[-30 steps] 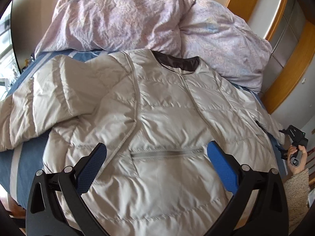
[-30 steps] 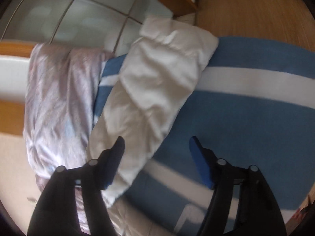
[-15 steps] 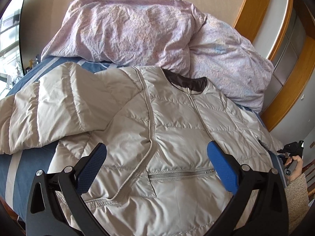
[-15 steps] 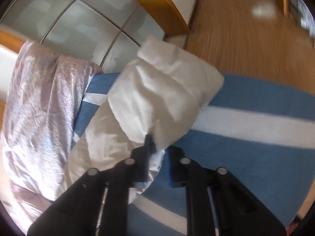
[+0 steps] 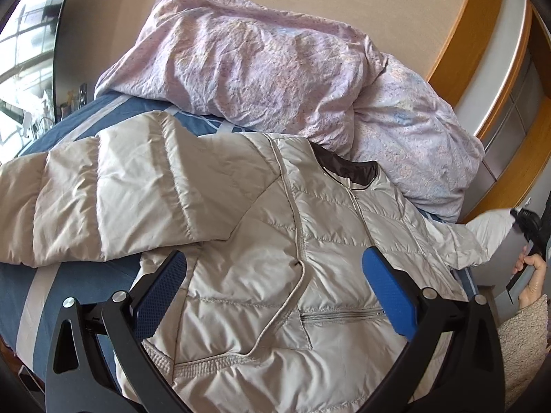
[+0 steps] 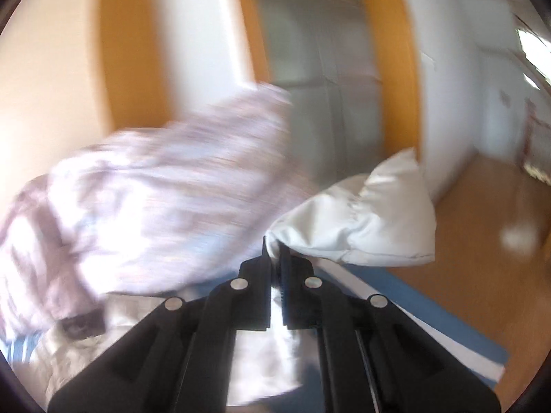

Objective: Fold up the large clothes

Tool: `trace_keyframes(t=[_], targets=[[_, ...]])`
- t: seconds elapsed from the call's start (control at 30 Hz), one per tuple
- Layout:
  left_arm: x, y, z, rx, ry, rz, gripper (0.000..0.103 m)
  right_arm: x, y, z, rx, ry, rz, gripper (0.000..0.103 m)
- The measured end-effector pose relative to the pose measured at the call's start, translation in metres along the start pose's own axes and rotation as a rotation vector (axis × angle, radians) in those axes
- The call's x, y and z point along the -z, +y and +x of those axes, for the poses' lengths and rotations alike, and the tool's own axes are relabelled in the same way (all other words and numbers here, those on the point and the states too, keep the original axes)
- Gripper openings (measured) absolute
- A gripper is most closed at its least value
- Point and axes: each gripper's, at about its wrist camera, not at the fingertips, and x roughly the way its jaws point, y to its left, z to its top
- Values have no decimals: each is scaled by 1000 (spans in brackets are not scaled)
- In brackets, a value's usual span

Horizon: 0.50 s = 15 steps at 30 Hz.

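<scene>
A pale beige quilted jacket (image 5: 268, 241) lies face up on the blue striped bed (image 5: 38, 285), its dark collar toward the pillows. One sleeve (image 5: 103, 192) stretches out to the left. My left gripper (image 5: 272, 275) hovers open above the jacket's lower front, nothing between its blue pads. The other sleeve's cuff (image 6: 361, 220) is pinched in my right gripper (image 6: 273, 251), which is shut on it and holds it lifted off the bed. In the left wrist view that sleeve (image 5: 489, 227) rises at the far right, where a hand (image 5: 532, 275) holds the right gripper.
A crumpled lilac duvet (image 5: 275, 69) is heaped at the head of the bed, behind the jacket's collar. A wooden-framed panel wall (image 5: 509, 130) stands to the right. Wooden floor (image 6: 482, 234) lies beyond the bed's edge.
My right gripper closed on the sleeve cuff, then rose and rolled, lifting the sleeve off the bed. The left gripper drew back a little over the jacket, still open.
</scene>
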Motion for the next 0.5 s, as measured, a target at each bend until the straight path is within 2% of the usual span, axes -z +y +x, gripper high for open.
trace_keyframes(t=[0.13,0.2,0.27,0.37,0.47,0.5], targets=[[-1,14,-6,-6,-10,-40,102,10,81,-24,-225,-16,-153,5],[-1,20,-11,-8,-25,-65,102,29,123,-31,-333,24,-228,5],[-1,29,-17,-31,-50,-92,102,51,160,-34,-399,86,-303,5],[-1,44,-26,-78,-65,-127,102,95,204,-34,-449,192,-409,5],[-2,65,-36,-107,-81,-167,102,140,234,-23,-457,320,-512,6],[-3,70,-39,-114,-88,-174,102,156,243,-25,-463,364,-565,10]])
